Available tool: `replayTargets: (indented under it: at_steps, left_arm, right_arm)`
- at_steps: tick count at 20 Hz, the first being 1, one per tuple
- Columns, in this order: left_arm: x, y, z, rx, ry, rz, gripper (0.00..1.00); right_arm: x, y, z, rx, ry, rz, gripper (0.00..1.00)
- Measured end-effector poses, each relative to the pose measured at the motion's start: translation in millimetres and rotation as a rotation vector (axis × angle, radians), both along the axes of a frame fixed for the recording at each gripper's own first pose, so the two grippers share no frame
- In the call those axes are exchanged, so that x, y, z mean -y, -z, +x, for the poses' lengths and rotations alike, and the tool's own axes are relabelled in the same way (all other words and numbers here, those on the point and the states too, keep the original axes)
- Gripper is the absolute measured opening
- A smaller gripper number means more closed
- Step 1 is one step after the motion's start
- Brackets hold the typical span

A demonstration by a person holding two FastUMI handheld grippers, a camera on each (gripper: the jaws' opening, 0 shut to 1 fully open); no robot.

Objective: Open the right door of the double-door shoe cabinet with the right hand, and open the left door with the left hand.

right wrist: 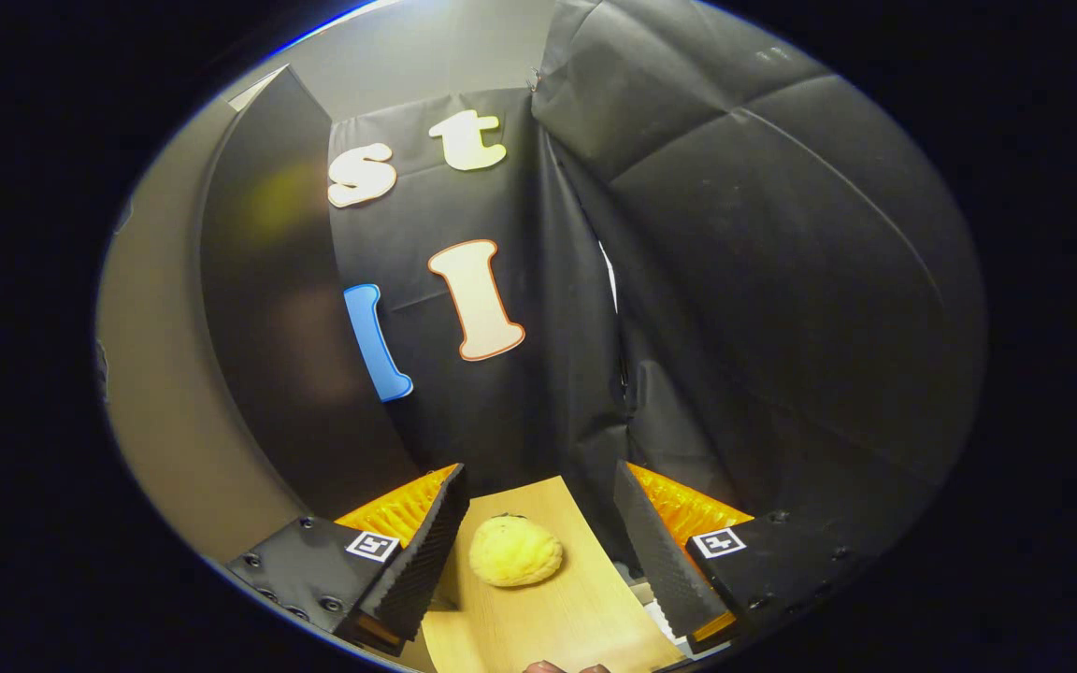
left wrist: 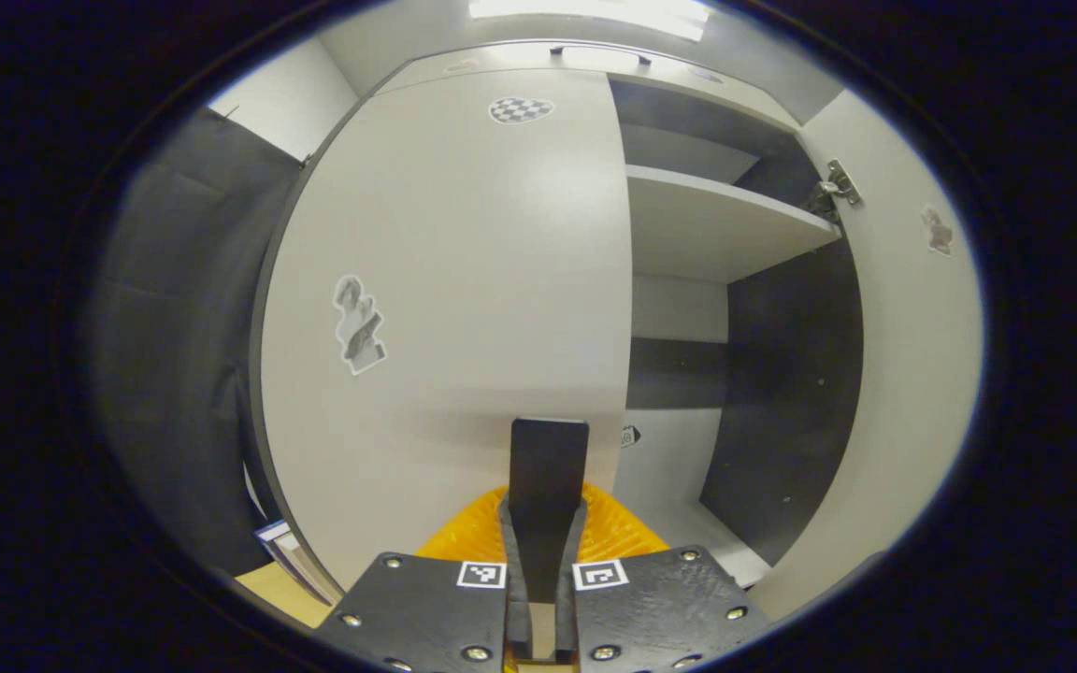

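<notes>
The left tongs (left wrist: 547,486) point forward with fingers pressed nearly together and nothing between them, while the right tongs (right wrist: 538,533) are spread wide apart, holding nothing.

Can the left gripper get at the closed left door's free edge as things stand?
Probably yes. The left gripper, fingers together, sits right in front of the left door near its free edge, and the right door already stands open, so nothing blocks that edge.

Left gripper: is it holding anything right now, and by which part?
Nothing held: the left gripper has its jaws together, empty, before the closed left door.
</notes>
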State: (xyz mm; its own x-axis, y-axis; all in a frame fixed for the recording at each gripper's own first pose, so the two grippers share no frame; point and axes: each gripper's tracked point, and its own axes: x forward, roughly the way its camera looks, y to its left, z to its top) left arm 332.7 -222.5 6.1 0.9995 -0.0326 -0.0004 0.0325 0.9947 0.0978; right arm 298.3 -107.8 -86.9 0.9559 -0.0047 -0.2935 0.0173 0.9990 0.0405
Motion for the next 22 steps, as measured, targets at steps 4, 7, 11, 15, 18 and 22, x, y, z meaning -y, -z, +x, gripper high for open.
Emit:
replayTargets:
  at_steps: [4, 7, 11, 15, 18, 22]
  left_arm:
    - [-1, 0, -4, 0.009, 0.021, -0.011, 0.12]
    - [-3, 0, -7, 0.009, 0.037, -0.018, 0.12]
    - [-5, 0, -12, -0.006, 0.071, -0.026, 0.12]
    - [-8, 1, -16, -0.024, 0.132, -0.030, 0.13]
    - [-12, 3, -23, -0.048, 0.191, -0.035, 0.12]
    - [-15, 0, -24, -0.064, 0.259, -0.032, 0.12]
  right_arm:
    - [-1, 0, -1, -0.009, 0.003, 0.004, 0.92]
    - [-3, -3, -24, -0.011, 0.014, -0.004, 0.92]
    - [-5, -16, -59, 0.012, 0.049, -0.014, 0.98]
    - [-14, -27, -92, 0.031, 0.088, -0.023, 0.98]
    - [-27, -29, -121, 0.033, 0.123, -0.026, 0.98]
    - [-53, -28, -162, 0.037, 0.147, -0.033, 0.98]
